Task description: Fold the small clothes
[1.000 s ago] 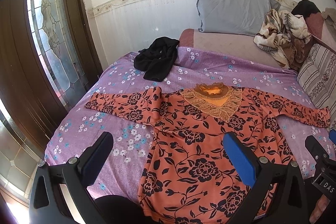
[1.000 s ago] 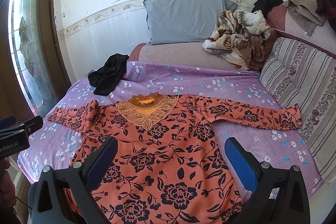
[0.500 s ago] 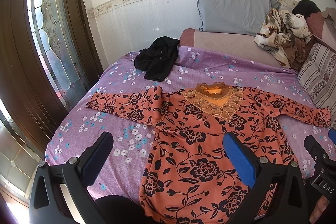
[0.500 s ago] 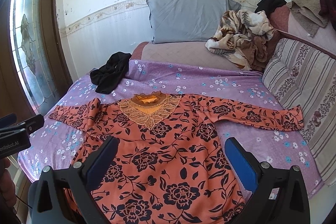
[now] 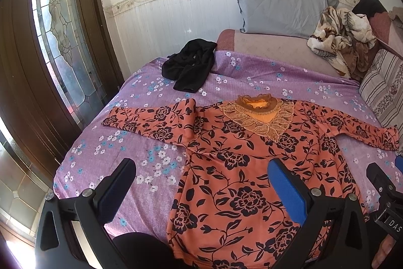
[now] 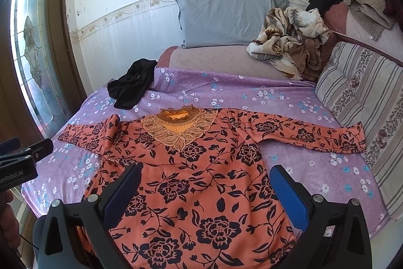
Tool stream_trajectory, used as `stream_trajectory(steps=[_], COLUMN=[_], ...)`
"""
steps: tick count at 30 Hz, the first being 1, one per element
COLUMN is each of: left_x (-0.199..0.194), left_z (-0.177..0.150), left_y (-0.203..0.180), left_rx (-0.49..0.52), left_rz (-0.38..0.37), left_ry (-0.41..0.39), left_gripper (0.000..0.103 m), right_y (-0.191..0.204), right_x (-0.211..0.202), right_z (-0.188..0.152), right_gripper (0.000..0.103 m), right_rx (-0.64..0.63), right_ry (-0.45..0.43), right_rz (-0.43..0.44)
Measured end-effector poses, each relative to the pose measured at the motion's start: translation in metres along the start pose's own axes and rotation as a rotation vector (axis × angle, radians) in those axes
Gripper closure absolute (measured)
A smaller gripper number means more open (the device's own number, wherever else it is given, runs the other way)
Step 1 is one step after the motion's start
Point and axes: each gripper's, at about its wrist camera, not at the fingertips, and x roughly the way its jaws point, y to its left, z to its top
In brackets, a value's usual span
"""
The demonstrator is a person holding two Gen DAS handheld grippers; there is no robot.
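An orange long-sleeved top with black flowers (image 5: 241, 168) lies spread flat, front up, on the purple flowered bedsheet (image 5: 141, 158); it also shows in the right wrist view (image 6: 201, 175). Both sleeves lie stretched out sideways, the left one (image 5: 151, 120) with a raised crease near the shoulder. My left gripper (image 5: 201, 180) is open and empty above the top's left hem side. My right gripper (image 6: 204, 183) is open and empty above the lower middle of the top. Neither touches the cloth.
A black garment (image 5: 191, 67) lies crumpled at the sheet's far left. A grey pillow (image 6: 224, 17) and a bunched brown-and-cream blanket (image 6: 289, 42) sit at the back. A striped cushion (image 6: 365, 105) lines the right side. A glass door (image 5: 63, 42) stands left of the bed.
Both grippers have drifted slightly back and up; the top looks a little farther away. Nothing on the bed has moved and both grippers stay open.
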Motion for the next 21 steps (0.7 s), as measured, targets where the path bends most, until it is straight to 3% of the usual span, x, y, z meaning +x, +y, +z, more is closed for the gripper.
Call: stream_trajectory(steps=[21], left_x=[0.0042], left_z=[0.0002], left_y=[0.0014], left_rx=[-0.001], left_rz=[-0.001], left_ry=[0.015], left_gripper=[0.000], right_y=[0.0004], right_x=[0.0066], right_z=[-0.0019], right_gripper=[0.000], right_rx=[0.012], right_ry=[0.014], right_rz=[0.009])
